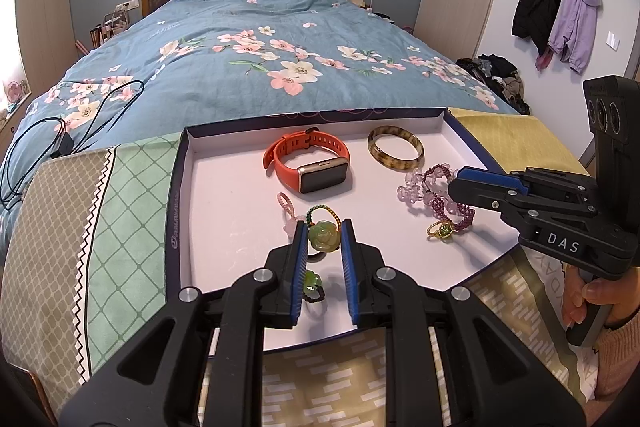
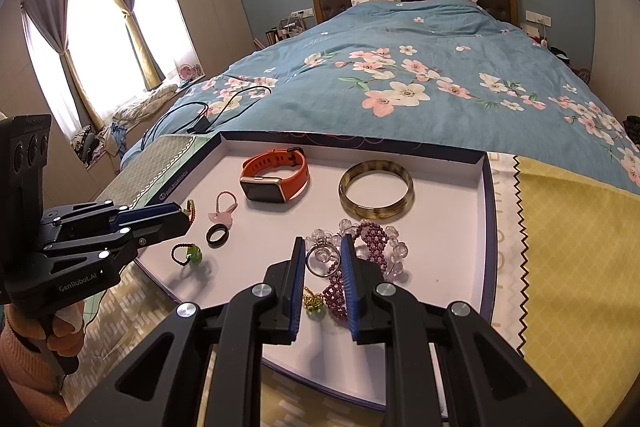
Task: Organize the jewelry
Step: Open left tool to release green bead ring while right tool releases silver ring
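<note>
A white box-lid tray (image 1: 224, 211) lies on the bed's foot. My left gripper (image 1: 325, 231) is shut on a green jade flower ring (image 1: 323, 237) with a beaded band, held just above the tray. My right gripper (image 2: 322, 251) is shut on a thin silver ring (image 2: 320, 263), over a purple bead bracelet (image 2: 372, 239) and a clear bead bracelet (image 2: 396, 251). An orange watch (image 1: 308, 163) and a brown bangle (image 1: 395, 149) lie at the tray's far side. A pink ring (image 2: 224, 207), a black ring (image 2: 218, 235), a small green ring (image 2: 188, 254) and a gold ring (image 2: 314, 301) lie loose.
The tray rests on patterned cloths (image 1: 120, 211) over a blue floral duvet (image 1: 280, 39). A black charger and cable (image 1: 64, 143) lie to the tray's left. A person's hand (image 1: 592, 299) holds the right gripper's handle. Jackets (image 1: 560, 11) hang on the right wall.
</note>
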A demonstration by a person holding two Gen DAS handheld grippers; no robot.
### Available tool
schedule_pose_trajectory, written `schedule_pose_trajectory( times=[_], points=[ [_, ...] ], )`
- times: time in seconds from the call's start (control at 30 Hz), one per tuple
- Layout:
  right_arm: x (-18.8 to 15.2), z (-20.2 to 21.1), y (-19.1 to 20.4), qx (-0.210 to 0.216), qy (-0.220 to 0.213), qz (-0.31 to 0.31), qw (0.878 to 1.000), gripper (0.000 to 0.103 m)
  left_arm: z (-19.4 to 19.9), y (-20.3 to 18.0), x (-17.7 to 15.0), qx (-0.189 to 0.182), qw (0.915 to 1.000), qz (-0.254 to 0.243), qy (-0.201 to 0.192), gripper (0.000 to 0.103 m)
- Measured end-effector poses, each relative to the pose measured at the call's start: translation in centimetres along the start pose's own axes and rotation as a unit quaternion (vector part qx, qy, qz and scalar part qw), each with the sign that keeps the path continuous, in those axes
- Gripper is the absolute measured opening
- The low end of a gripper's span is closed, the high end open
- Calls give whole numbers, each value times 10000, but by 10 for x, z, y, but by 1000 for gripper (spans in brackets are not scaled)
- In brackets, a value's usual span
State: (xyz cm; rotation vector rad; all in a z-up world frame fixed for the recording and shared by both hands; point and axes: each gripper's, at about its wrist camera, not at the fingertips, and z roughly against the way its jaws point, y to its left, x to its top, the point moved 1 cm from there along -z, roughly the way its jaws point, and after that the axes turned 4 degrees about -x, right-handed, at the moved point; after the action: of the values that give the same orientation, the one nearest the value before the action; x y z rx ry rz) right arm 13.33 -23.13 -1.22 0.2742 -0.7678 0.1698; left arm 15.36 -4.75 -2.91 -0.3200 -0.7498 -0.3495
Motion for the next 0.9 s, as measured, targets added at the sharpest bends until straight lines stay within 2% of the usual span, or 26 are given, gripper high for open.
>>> schedule_pose_trajectory(
  times=[0.9],
  points=[
    [-4,-5,-3,-82,51,-7,10000,16,-7,2,-6,58,10000,49,50,17]
  ],
)
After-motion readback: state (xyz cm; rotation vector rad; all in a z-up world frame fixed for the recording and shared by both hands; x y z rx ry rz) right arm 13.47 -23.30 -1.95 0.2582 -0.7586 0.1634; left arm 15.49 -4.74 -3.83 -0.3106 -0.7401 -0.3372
